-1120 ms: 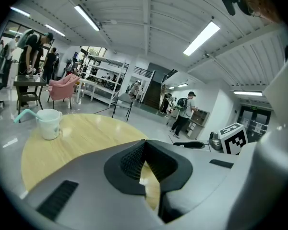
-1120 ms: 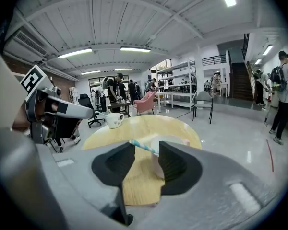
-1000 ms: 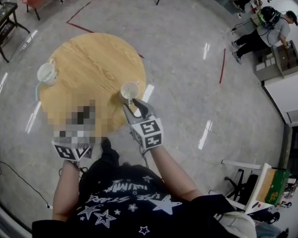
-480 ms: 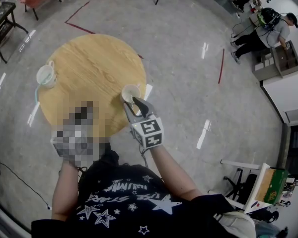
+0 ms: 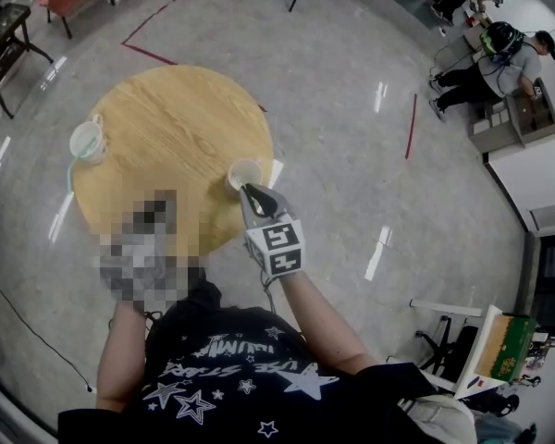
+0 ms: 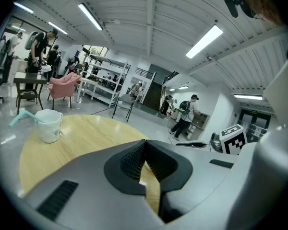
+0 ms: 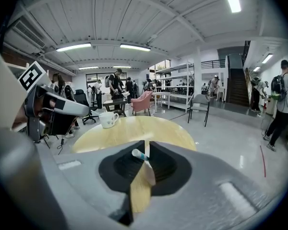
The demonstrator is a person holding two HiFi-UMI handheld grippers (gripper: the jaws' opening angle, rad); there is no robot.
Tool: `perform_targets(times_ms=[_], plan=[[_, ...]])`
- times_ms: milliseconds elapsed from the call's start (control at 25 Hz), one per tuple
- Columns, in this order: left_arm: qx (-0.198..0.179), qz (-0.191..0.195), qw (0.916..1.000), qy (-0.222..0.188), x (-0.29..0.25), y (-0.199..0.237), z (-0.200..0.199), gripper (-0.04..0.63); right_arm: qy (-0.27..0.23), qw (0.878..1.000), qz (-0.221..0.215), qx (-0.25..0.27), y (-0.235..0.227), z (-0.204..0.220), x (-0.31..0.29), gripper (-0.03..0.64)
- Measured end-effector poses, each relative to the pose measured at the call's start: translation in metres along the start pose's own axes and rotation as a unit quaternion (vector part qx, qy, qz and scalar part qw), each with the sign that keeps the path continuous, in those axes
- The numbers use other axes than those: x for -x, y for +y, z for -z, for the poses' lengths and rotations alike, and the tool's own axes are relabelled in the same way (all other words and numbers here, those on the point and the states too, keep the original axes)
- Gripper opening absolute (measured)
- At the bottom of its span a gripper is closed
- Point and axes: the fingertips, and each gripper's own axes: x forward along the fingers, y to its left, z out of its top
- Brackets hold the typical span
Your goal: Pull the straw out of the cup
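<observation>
Left hand-held gripper (image 6: 145, 148), jaws together, over a round wooden table (image 6: 91, 134); white cup (image 6: 49, 125) with teal straw (image 6: 20, 119) at left.

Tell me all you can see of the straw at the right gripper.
The straw is thin and pale, plastic or paper by its look, with a blue band near its open end. It stands tilted, the end leaning left, between the jaws of the right gripper, which are closing on it. Its lower part is hidden; the head view shows the cup right at the jaws.

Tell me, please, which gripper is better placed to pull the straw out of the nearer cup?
Right. The right gripper is at the nearer cup, and its jaws are closing on the straw between them. The left gripper is shut on nothing, apart from that cup.
</observation>
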Motion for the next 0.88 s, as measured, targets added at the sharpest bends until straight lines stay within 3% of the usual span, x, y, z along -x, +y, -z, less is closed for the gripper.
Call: perform_targets(times_ms=[880], plan=[[0.004, 0.002, 0.9999, -0.014, 0.013, -0.009, -0.001, 0.006, -0.035, 0.999, 0.008, 0.035, 0.005, -0.028, 0.022, 0.023]])
